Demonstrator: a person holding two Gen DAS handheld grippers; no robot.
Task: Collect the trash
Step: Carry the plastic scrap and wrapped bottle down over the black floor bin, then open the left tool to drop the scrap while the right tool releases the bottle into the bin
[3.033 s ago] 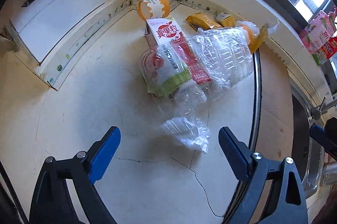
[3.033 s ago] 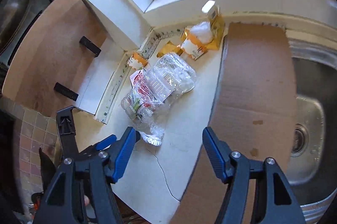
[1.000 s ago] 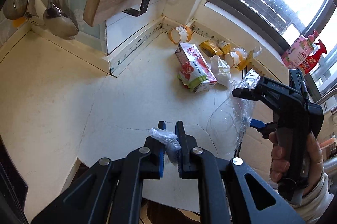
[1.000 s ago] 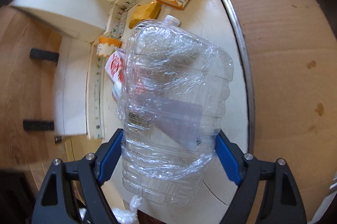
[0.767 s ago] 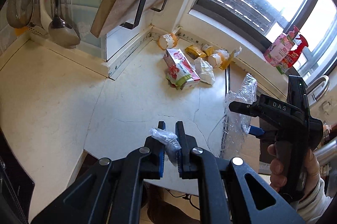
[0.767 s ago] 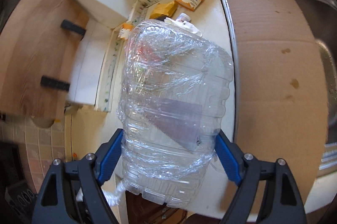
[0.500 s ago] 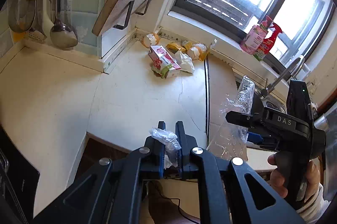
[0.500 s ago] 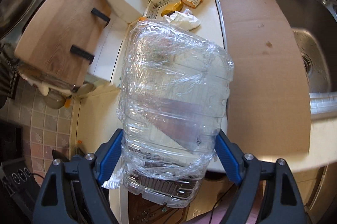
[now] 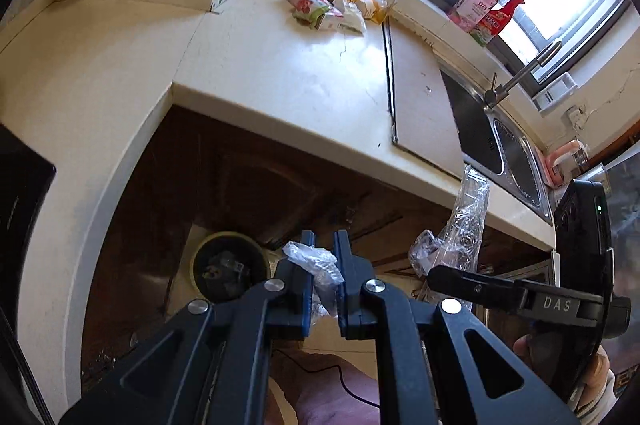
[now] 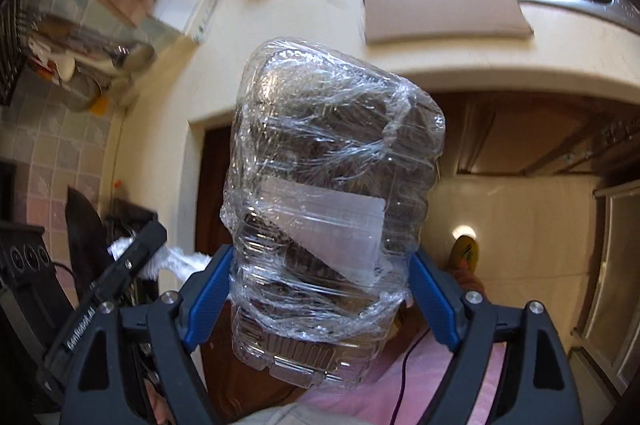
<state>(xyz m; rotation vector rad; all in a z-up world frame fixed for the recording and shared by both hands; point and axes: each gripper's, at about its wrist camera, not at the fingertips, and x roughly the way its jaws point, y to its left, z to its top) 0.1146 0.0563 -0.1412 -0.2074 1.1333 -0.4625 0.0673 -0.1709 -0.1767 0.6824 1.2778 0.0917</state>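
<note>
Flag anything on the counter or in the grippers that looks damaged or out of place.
The clear plastic bottle in the right gripper is crushed and wrapped in film. The left gripper pinches a crumpled plastic scrap. A juice carton and wrappers lie toppled at the counter's back corner, and a crack runs through its top.

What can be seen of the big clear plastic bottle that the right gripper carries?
The clear plastic bottle is large, crushed and ribbed, wrapped in crinkled transparent film, with a pale label on its side. It looks empty. It stands lengthwise away from the camera, its lower part clamped between the blue pads of the right gripper, whose jaws stand wide around it. It hangs in the air in front of the counter edge, over the floor; only the pads touch it. From the left wrist view it shows as thin glinting plastic.
</note>
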